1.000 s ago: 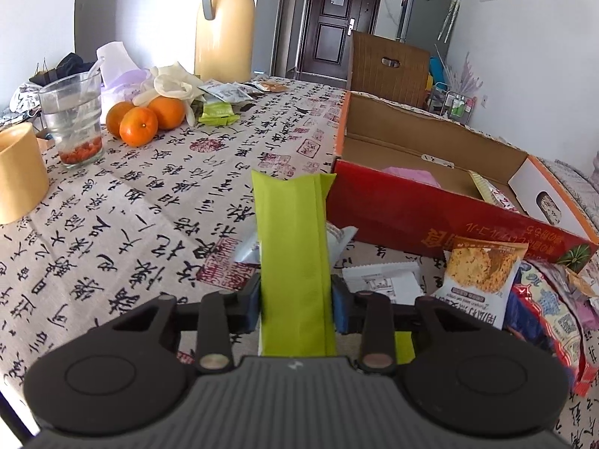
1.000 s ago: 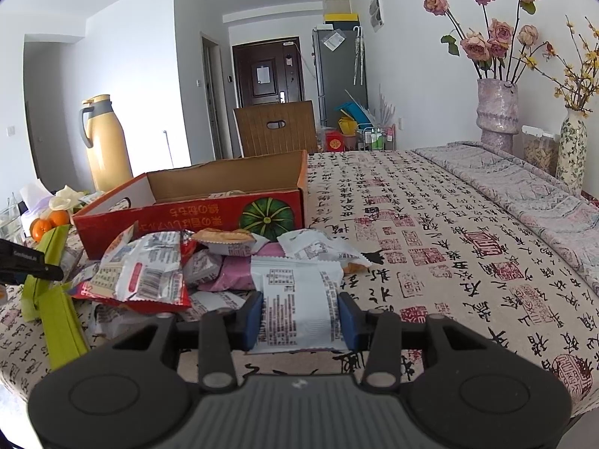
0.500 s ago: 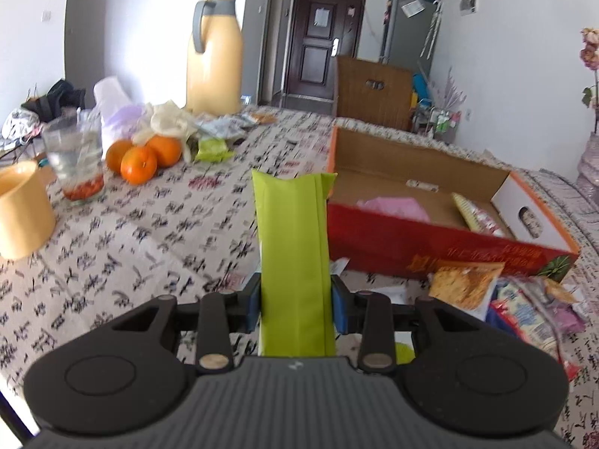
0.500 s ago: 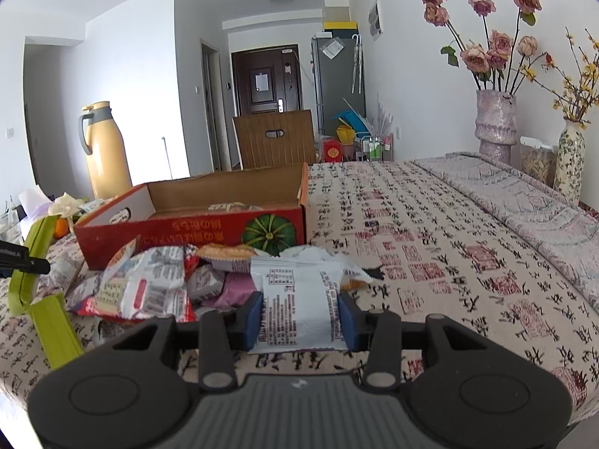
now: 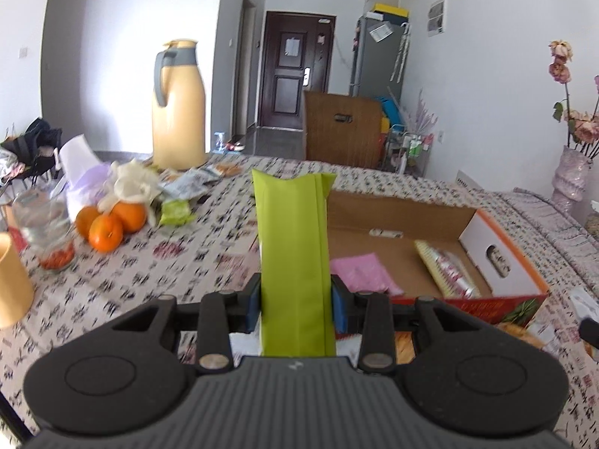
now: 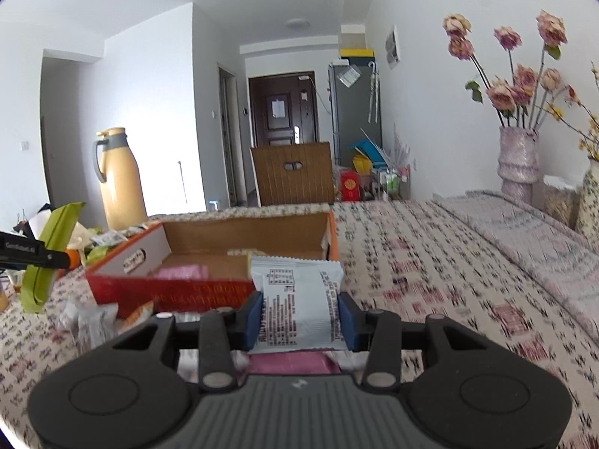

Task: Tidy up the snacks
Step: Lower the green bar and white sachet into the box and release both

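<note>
Item 1, left gripper (image 5: pixel 295 307): jaws narrow, pads pressed on both long edges of the green pack (image 5: pixel 294 258). Change noted against the frames a second earlier: the pack rode higher, and the box (image 5: pixel 501 273) interior, then seen only over its red front wall, now lay open to the left wrist view from above. Pack clear of the table (image 5: pixel 123 288), near the box's left end, short of the opening. Long axis ran along the fingers, away from the camera; free end with its folded seal pointed far and upward, tail end hidden under the gripper body. In the right wrist view the same pack stood tilted, top leaning right.

Item 2, box: on the table, centre. Contents seen: pink pack (image 5: pixel 361 273) at left floor, striped pack (image 5: pixel 445 273) lying along the right wall. Much floor was bare.

Item 3, right gripper (image 6: pixel 299 316): jaws narrow, pads clamped on the white pack (image 6: pixel 299 299). Change noted: lifted off the loose pile (image 6: pixel 93 318), which had dropped low in the right wrist view; the pack's far edge overlapped the box's red front wall. Long axis ran along the fingers; crimped end pointed far toward the box, printed face up.

Judgement: both packs were picked and lifted, mid-carry, neither yet over the opening. Next step likely a forward reach over the front wall, then release. Entering flat rather than end-first would suit the long green pack.

Loose pile remained near the box, at front.
</note>
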A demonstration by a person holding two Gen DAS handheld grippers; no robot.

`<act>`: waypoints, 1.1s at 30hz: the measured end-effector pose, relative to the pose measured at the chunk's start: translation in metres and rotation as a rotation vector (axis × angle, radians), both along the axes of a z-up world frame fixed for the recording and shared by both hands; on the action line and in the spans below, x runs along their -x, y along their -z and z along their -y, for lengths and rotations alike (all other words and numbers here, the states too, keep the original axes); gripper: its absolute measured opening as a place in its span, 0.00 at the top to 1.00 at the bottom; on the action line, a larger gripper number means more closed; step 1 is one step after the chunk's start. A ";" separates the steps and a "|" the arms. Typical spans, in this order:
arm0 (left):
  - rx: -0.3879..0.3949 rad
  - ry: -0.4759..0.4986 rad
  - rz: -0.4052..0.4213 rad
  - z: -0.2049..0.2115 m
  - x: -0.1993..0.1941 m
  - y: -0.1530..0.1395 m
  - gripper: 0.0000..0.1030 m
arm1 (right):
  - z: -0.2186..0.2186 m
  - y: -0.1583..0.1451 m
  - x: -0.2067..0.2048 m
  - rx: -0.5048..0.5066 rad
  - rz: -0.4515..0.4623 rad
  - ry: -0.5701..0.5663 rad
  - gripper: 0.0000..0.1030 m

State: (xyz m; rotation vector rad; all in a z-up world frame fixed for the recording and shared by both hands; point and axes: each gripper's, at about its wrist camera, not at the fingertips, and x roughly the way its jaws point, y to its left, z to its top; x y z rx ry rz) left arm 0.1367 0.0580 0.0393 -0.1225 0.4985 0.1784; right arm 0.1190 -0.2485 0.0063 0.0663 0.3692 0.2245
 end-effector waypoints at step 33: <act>-0.086 0.036 -0.194 0.039 -0.155 0.033 0.64 | -0.063 0.023 -0.183 0.064 -0.223 -0.035 0.60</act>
